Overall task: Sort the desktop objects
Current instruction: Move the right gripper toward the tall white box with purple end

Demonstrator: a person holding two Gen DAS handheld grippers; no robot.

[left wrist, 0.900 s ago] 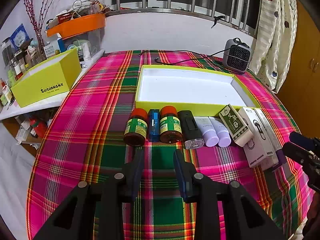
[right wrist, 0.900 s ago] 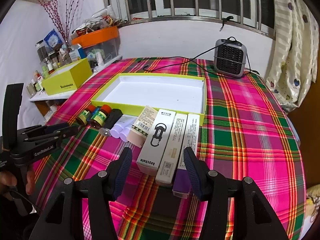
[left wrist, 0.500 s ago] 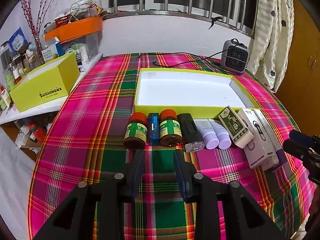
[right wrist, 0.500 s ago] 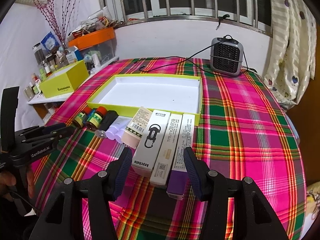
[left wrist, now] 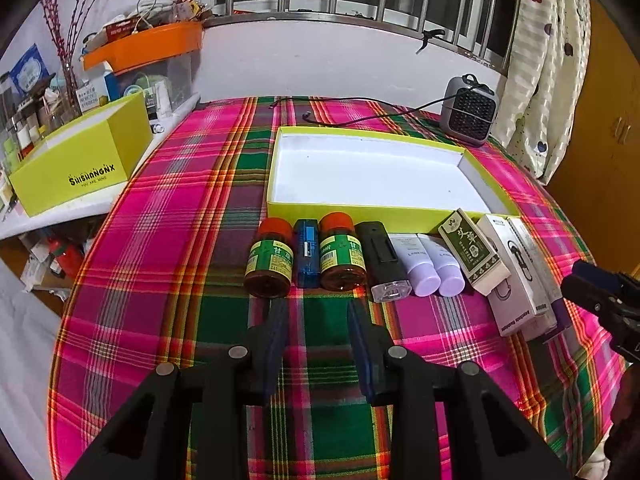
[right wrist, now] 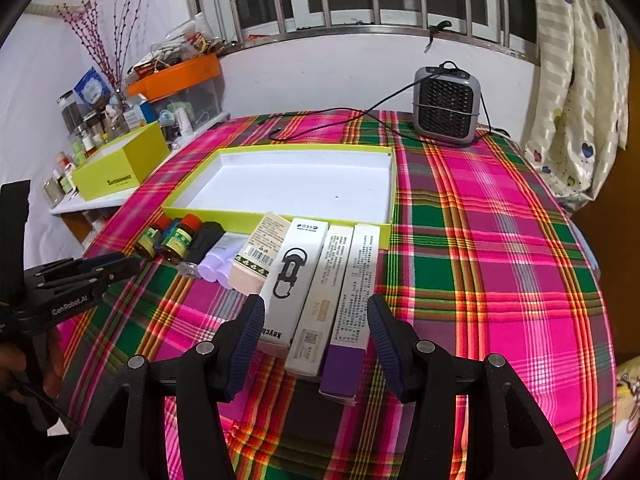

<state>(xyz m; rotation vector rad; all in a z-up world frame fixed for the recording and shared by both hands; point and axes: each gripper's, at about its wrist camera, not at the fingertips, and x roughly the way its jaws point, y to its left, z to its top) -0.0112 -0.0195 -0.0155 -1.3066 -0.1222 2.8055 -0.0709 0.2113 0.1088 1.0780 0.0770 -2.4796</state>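
An empty yellow-green tray with a white floor lies on the plaid table. In front of it lies a row: two orange-capped brown bottles, a blue lighter, a black device, two lavender tubes, a green box and three long boxes, the keychain box, a white box and a purple-ended box. My left gripper stands open just short of the bottles. My right gripper is open over the near ends of the long boxes.
A grey heater with its black cable sits at the table's far right. A side shelf on the left carries a yellow-green box and cluttered bins. A curtain hangs at the right. A hand holds the left gripper's handle.
Both views have risen and drawn back a little, so the row of objects and the tray sit lower in the frames. Both grippers remain open and nothing on the table has moved.
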